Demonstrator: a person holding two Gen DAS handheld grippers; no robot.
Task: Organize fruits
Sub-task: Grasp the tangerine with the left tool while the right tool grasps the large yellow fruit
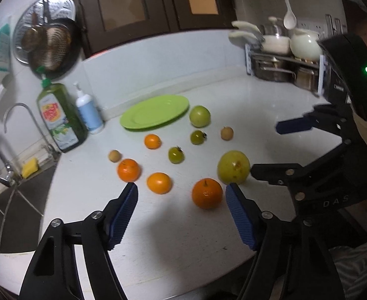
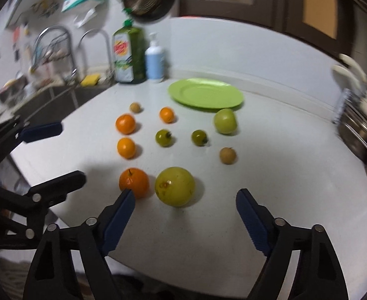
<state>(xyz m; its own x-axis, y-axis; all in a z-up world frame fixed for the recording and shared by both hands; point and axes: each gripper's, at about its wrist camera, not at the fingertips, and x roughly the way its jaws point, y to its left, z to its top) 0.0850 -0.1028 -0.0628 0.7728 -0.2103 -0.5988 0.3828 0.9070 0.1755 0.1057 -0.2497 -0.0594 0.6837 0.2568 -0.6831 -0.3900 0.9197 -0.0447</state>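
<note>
The right tongs point(image 2: 184, 198) stand open and empty, a big yellow-green fruit point(image 2: 175, 186) just beyond the tips. The left tongs point(image 1: 182, 191) are open too, holding nothing, their right tip beside a large orange point(image 1: 207, 193). The other fruits lie loose on the worktop point(image 2: 270, 165), motion-blurred, before a bare green plate point(image 2: 205, 96) farther back. The worktop's near edge is hidden behind the tongs; the sink point(image 1: 13, 205) lies left.

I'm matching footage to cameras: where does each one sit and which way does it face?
Left wrist: on the left hand-held gripper, facing down-forward at fruit; shows its open fingers, plus the right hand-held gripper and a sleeve.
Right wrist: on the right hand-held gripper, same direction; shows its open fingers, left one alongside.
Shared: green plate, large orange.
</note>
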